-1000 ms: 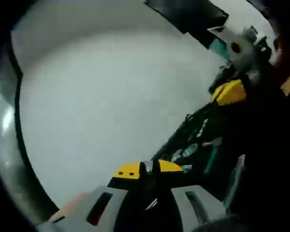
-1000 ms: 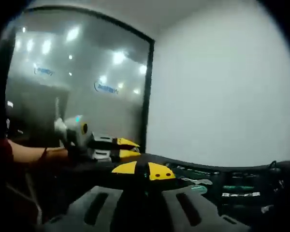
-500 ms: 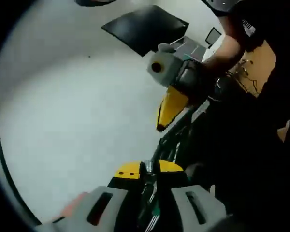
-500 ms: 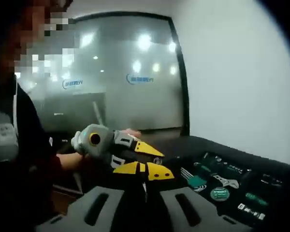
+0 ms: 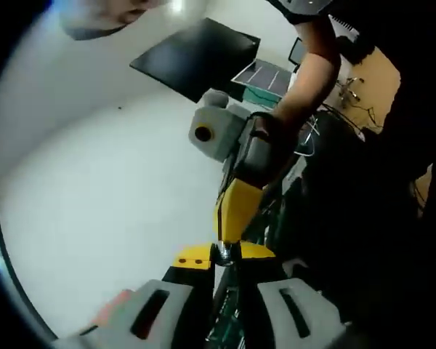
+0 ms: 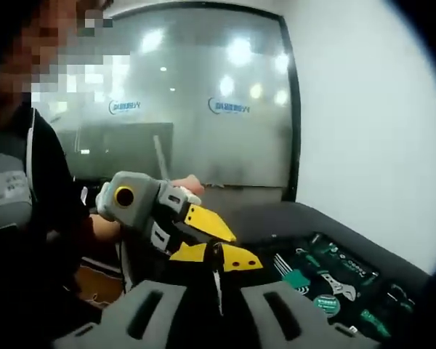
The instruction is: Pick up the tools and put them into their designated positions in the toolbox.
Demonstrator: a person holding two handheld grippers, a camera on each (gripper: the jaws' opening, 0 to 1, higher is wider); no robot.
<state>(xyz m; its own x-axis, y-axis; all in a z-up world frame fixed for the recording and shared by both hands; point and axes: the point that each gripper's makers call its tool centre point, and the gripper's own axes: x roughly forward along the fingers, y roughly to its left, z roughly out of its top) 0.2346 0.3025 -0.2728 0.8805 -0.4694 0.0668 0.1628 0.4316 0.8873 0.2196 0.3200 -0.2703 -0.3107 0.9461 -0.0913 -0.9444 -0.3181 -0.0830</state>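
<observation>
in the right gripper view my right gripper (image 6: 215,256) sits low in the middle, tips pressed together on a thin metal tool (image 6: 216,285) that points straight down at me. my left gripper (image 6: 212,227) is just past it, up and left, tips close to mine; i cannot tell if it is open. the toolbox (image 6: 327,280) is farther off, at the lower right, so my right gripper is nearer to it.

We're seeing grey gripper bodies with yellow wedge jaws: the right gripper (image 5: 225,233) has a round yellow-ringed knob, same on the left gripper (image 6: 225,236). Person's in a black short-sleeved top (image 5: 378,43).
</observation>
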